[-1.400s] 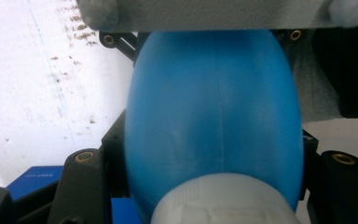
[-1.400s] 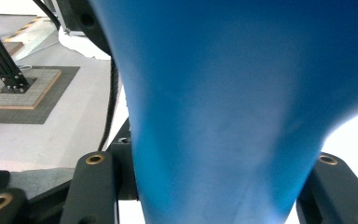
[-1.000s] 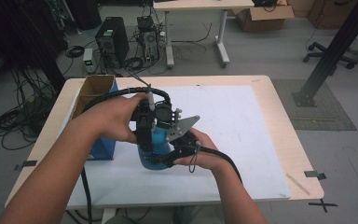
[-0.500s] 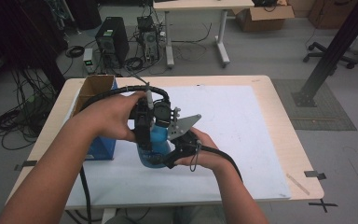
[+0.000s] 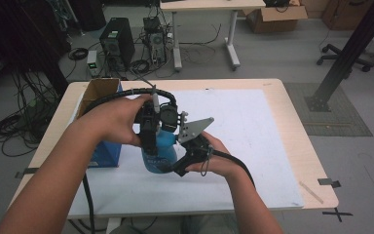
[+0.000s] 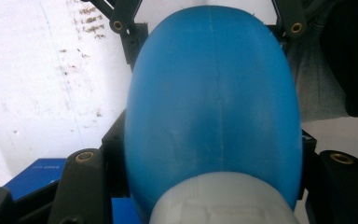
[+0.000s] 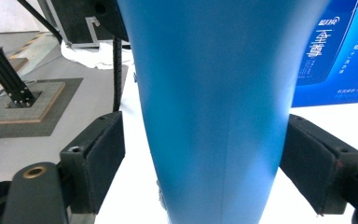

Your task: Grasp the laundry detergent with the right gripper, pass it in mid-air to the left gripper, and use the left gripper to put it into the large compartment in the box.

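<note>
**Both grippers on the blue bottle**

I see my left gripper [image 5: 148, 134] clamped on the blue bottle [image 5: 158, 151], mid-table on the white sheet [image 5: 253, 126]. My right gripper [image 5: 187, 158] flanks its body, jaws apart, gap showing. Blue box [image 5: 106, 152] left.

We see even, soft indoor light in the high view, with faint shadows on the white tabletop [image 5: 253, 126] and straight lines bowing slightly toward the edges. In the left gripper view, the blue bottle [image 6: 214, 107] between the fingers [image 6: 81, 186] is soft and out of focus, with a pale sheen low on its curve. In the right gripper view, the bottle is blurred too, and the white surface beyond the fingers is blown out.
</note>
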A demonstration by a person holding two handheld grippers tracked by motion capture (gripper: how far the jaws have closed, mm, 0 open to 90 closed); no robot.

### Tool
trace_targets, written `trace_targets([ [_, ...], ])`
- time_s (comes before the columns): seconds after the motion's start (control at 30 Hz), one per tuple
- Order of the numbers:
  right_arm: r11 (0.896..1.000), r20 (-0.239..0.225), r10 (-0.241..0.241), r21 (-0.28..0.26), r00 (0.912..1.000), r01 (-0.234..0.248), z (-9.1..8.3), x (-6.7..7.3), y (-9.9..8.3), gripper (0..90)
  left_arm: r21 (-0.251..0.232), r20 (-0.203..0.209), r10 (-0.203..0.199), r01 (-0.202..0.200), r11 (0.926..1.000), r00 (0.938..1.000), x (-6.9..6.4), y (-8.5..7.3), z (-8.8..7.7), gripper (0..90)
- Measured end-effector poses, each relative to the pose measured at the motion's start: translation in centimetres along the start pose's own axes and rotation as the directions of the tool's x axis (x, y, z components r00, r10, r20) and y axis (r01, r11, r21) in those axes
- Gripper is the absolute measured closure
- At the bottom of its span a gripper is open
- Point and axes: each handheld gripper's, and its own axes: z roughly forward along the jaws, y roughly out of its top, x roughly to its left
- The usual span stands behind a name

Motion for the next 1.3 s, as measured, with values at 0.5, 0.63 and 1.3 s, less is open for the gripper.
trace_targets([
  [0.5,0.999,0.006,0.038,-0.007,0.9993,-0.037,-0.8,-0.2,-0.5,3.3,0.010,-0.004,0.002,-0.002,1.0000,1.0000,0.2,0.1,0.0,39.3],
  [0.63,0.999,-0.004,0.037,-0.006,0.9993,-0.037,-1.1,-0.1,-0.5,0.5,0.012,-0.001,0.000,0.000,0.9999,1.0000,0.3,0.1,-0.1,39.3],
  [1.3,0.995,0.087,0.011,0.093,0.9961,-0.019,-7.3,-0.4,-0.9,0.7,0.025,0.050,-0.158,0.157,0.9872,0.9861,2.1,-1.9,-1.5,39.1],
])
